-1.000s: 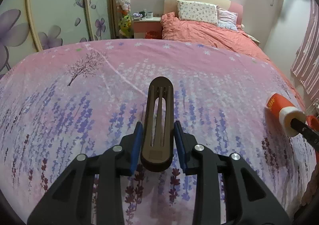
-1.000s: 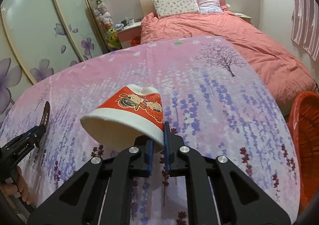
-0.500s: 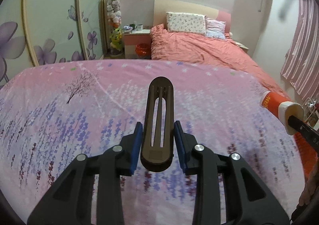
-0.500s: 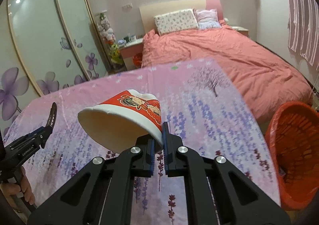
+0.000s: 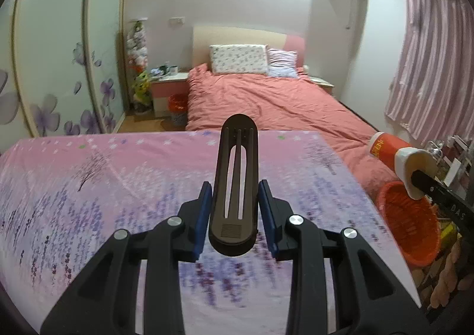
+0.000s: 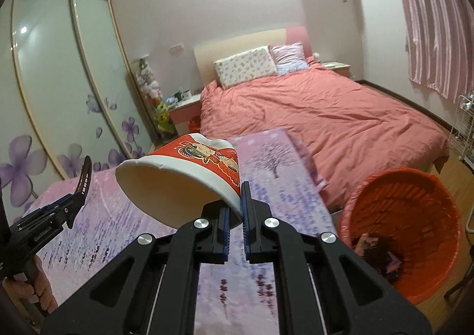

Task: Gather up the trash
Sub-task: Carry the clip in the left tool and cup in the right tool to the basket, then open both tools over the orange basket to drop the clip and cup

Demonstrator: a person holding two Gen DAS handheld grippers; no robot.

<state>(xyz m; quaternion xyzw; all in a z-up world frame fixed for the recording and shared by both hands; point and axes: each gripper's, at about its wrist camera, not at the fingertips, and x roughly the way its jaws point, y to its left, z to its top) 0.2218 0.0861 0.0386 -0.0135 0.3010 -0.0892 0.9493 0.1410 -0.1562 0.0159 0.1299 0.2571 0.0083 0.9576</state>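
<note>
Right wrist view showed the right gripper [image 6: 234, 226] lifted off the surface [image 6: 266, 284], fingers pinching the paper cup [image 6: 177, 178] by its rim, with the orange bin [image 6: 408, 216] now close beside. Left gripper [image 5: 234, 222] fingers clamped the dark slotted piece [image 5: 235, 186]; both likely go binward next

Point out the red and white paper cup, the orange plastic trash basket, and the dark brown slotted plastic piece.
red and white paper cup [image 6: 204, 154], right wrist view, printed side.
orange plastic trash basket [image 6: 414, 195], right wrist view, inner wall.
dark brown slotted plastic piece [image 5: 234, 228], left wrist view, lower end.
</note>
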